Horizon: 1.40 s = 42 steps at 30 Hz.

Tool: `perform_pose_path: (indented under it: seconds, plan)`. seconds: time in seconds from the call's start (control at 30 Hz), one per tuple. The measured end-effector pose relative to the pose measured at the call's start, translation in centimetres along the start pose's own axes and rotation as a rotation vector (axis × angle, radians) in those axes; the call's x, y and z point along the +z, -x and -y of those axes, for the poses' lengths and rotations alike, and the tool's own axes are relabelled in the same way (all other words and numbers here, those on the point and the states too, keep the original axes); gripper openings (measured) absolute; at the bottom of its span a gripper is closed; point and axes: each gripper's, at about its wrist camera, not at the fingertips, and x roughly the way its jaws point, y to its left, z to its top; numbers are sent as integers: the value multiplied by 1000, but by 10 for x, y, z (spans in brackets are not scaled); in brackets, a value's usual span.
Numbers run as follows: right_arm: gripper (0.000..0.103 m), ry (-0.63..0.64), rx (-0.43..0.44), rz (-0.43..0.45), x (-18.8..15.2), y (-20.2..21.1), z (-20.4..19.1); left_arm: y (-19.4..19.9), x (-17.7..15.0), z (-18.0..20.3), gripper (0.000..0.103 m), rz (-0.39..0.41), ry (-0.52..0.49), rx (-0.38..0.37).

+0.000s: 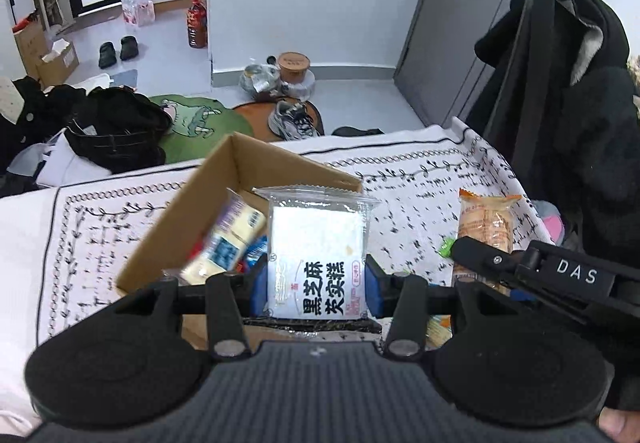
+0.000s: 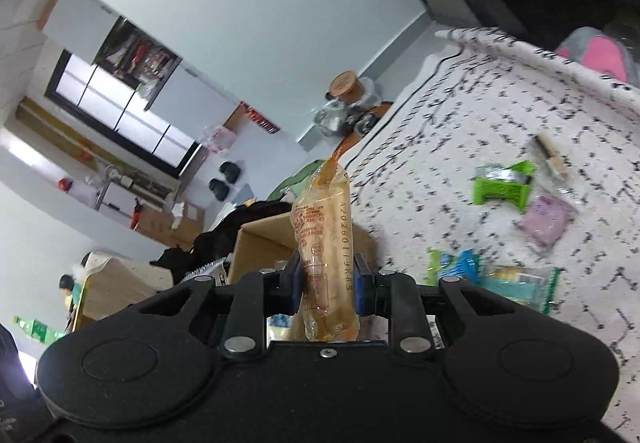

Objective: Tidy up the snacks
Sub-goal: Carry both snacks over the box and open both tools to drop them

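Patterned cloth [image 2: 500, 115] — cardboard box [image 1: 224, 179] w/ snacks, loose pkts: green [image 2: 505, 185], purple [image 2: 546, 221].

Glossy clear plastic wrappers [image 1: 318, 243] [image 2: 326, 243]; matt brown cardboard box [image 1: 192, 211]; printed cloth cover [image 1: 420, 179]; matt black plastic grippers [image 1: 316, 285].

right gripper [image 2: 326, 283] jaws clamp orange snack pack [image 2: 325, 239].

Left gripper [image 1: 316, 285] pitched steeply down, jaws clamped on load. Right gripper [image 2: 327, 281] tilted, rolled, jaws clamped.
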Motion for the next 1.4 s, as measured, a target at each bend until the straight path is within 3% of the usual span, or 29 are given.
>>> perform_pose_path:
  seconds: [0.3, 0.73, 1.0, 1.23, 1.3, 1.37, 1.4]
  plan:
    - [24, 58, 34, -37, -4, -15, -20, 3, 6, -32, 46, 6, 16, 30]
    - [24, 107, 66, -103, -16, -39, -38, -23, -4, -67, 49, -59, 77, 60]
    - [24, 95, 102, -146, -25, -64, -59, -23, -2, -84, 51, -67, 108, 83]
    - [24, 78, 80, -132, -27, -79, -67, -21, 0, -96, 55, -58, 119, 97]
    - [30, 56, 61, -119, -24, -81, -63, -22, 0, -98, 56, -59, 123, 98]
    - [65, 56, 37, -87, -22, -77, -59, -23, 0, -99, 56, -61, 122, 101]
    - [69, 62, 34, -66, -20, -73, -58, -24, 0, -99, 56, -62, 120, 100]
